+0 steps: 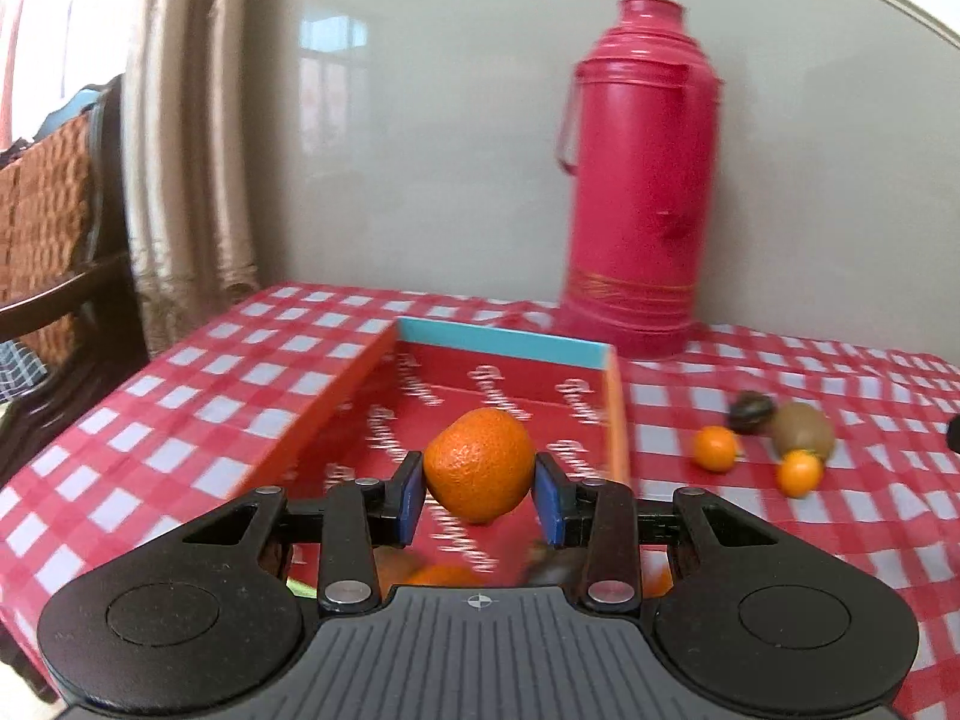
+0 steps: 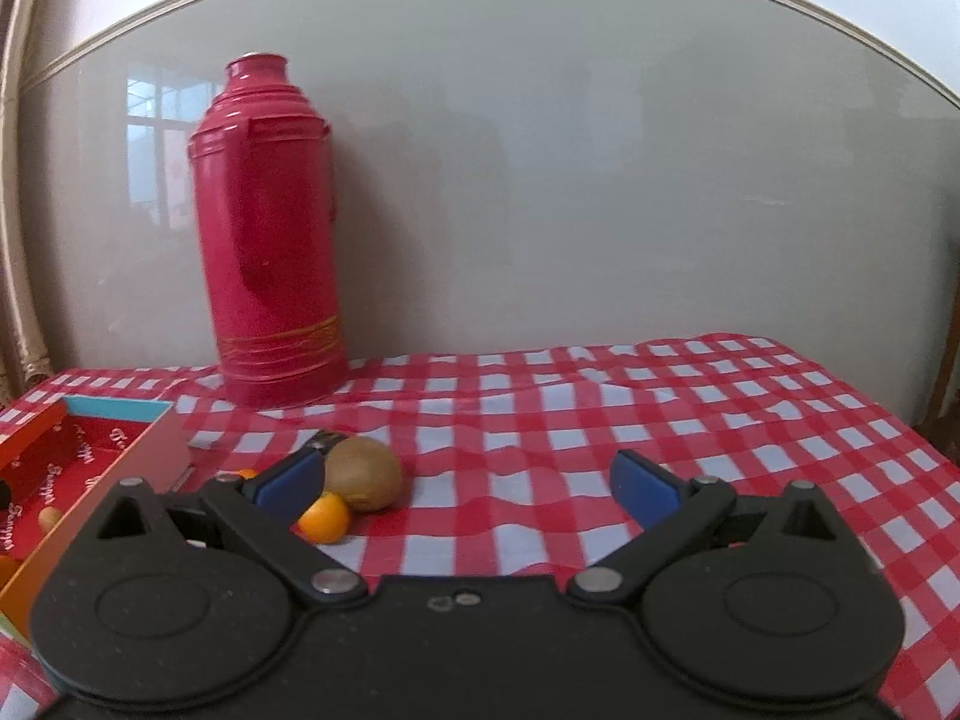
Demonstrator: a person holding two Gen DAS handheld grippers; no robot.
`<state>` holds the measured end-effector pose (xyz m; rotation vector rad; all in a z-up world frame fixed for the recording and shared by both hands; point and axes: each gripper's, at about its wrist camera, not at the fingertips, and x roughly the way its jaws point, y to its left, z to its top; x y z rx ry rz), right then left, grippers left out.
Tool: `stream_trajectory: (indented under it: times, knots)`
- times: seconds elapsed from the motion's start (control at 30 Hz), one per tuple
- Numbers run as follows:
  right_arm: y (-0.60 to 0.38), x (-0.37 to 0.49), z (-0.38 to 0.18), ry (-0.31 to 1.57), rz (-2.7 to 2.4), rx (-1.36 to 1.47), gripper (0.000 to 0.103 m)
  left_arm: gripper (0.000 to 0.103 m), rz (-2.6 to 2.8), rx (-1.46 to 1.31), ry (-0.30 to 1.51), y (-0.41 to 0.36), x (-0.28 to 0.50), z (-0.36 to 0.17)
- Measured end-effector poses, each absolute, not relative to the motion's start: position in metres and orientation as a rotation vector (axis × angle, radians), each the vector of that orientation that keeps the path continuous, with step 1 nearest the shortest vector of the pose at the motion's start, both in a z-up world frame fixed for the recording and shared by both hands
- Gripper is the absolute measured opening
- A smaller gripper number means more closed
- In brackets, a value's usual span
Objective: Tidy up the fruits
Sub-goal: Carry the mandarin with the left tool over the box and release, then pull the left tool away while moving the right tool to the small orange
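My left gripper (image 1: 479, 492) is shut on an orange mandarin (image 1: 479, 473) and holds it above the open red box (image 1: 510, 384), which has orange walls and a blue far rim. More fruit lies in the box under the gripper, partly hidden. On the cloth right of the box lie a kiwi (image 1: 803, 429), two small kumquats (image 1: 715, 448) and a dark fruit (image 1: 750, 411). My right gripper (image 2: 471, 480) is open and empty above the cloth. The kiwi (image 2: 364, 473) and a kumquat (image 2: 324, 517) lie by its left finger. The box (image 2: 90, 468) is at its left.
A tall red thermos (image 1: 639, 180) stands at the back behind the box; it also shows in the right wrist view (image 2: 270, 240). A red-and-white checked cloth (image 2: 600, 420) covers the table. A wooden chair (image 1: 54, 240) and a curtain are off the table's left edge.
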<state>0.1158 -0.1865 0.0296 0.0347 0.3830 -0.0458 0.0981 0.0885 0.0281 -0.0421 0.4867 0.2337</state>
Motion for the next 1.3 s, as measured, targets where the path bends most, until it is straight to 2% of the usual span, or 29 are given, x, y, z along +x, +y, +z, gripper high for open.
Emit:
stream_trajectory:
  times: [0.43, 0.47, 0.5, 0.57, 0.7, 0.9, 1.3]
  knots:
    - [-0.171, 0.117, 0.028, 0.388, -0.01, 0.011, 0.097, 0.039, 0.338, -0.017, 0.518, 0.121, 0.105, 0.018]
    - [-0.172, 0.117, 0.028, 0.388, -0.011, 0.01, 0.097, 0.046, 0.338, -0.015, 0.509, 0.12, 0.104, 0.02]
    - [-0.174, 0.117, 0.029, 0.386, -0.012, 0.01, 0.097, 0.062, 0.335, -0.01, 0.501, 0.117, 0.102, 0.021]
    - [-0.177, 0.116, 0.029, 0.384, -0.015, 0.009, 0.097, 0.074, 0.341, 0.002, 0.483, 0.113, 0.1, 0.023]
    - [-0.181, 0.114, 0.029, 0.387, -0.016, 0.005, 0.097, 0.075, 0.332, 0.001, 0.456, 0.109, 0.096, 0.029]
    - [-0.183, 0.112, 0.029, 0.387, 0.001, -0.002, 0.097, 0.082, 0.337, 0.013, 0.439, 0.106, 0.094, 0.032]
    - [-0.166, 0.123, 0.022, 0.411, 0.049, -0.01, 0.091, 0.084, 0.357, 0.001, 0.435, 0.12, 0.091, 0.03]
